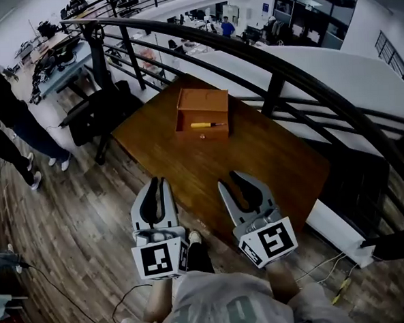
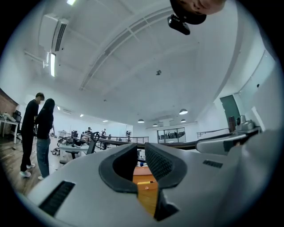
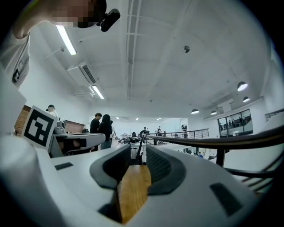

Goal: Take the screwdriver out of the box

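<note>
An open brown box (image 1: 202, 104) stands at the far side of the wooden table (image 1: 209, 170). A screwdriver (image 1: 207, 125) with a yellow handle lies across the box's front part. Both grippers hover over the table's near edge, well short of the box. My left gripper (image 1: 159, 181) is shut with nothing held. My right gripper (image 1: 236, 176) is also shut and holds nothing. In the left gripper view, the box (image 2: 143, 173) and the yellow screwdriver handle (image 2: 145, 182) show past the left gripper (image 2: 141, 150). The right gripper view shows only tabletop (image 3: 133, 188) beyond the right gripper (image 3: 138, 155).
A curved black railing (image 1: 278, 74) runs close behind and to the right of the table. A black office chair (image 1: 96, 109) stands at the table's left. People (image 1: 1, 115) stand on the wood floor at far left. Cables (image 1: 332, 286) lie on the floor at right.
</note>
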Tool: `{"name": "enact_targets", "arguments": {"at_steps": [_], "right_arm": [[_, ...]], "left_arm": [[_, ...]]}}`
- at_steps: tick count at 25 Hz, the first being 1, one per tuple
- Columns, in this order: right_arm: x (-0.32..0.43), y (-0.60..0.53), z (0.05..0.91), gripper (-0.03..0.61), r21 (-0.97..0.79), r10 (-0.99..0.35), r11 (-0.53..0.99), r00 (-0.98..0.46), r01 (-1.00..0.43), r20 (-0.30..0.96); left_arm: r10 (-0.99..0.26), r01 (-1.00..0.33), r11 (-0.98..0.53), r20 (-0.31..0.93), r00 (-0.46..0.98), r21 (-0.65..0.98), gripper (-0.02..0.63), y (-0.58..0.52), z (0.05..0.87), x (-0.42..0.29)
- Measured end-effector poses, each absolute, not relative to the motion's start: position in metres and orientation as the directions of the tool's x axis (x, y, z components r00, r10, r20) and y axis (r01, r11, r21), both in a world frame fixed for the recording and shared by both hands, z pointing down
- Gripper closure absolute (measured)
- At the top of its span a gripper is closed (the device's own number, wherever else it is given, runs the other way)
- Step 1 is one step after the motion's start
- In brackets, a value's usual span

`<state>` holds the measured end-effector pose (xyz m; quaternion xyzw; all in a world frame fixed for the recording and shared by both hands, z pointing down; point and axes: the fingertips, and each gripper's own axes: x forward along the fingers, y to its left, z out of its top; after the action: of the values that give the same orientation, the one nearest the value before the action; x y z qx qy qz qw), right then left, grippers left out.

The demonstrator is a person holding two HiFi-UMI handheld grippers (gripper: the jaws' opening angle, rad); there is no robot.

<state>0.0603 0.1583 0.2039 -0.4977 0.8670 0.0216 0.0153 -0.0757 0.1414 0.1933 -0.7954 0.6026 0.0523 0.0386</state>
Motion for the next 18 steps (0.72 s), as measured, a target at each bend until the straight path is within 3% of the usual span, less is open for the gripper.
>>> {"name": "enact_targets", "arguments": {"at_steps": [18], "right_arm": [[0.016, -0.015, 0.167, 0.477, 0.044, -0.923, 0.379, -0.381, -0.924, -0.062]], "left_arm": [[-0.875, -0.888, -0.456, -0.157, 0.458, -0.049, 0.554, -0.023, 0.152, -0.096]]}}
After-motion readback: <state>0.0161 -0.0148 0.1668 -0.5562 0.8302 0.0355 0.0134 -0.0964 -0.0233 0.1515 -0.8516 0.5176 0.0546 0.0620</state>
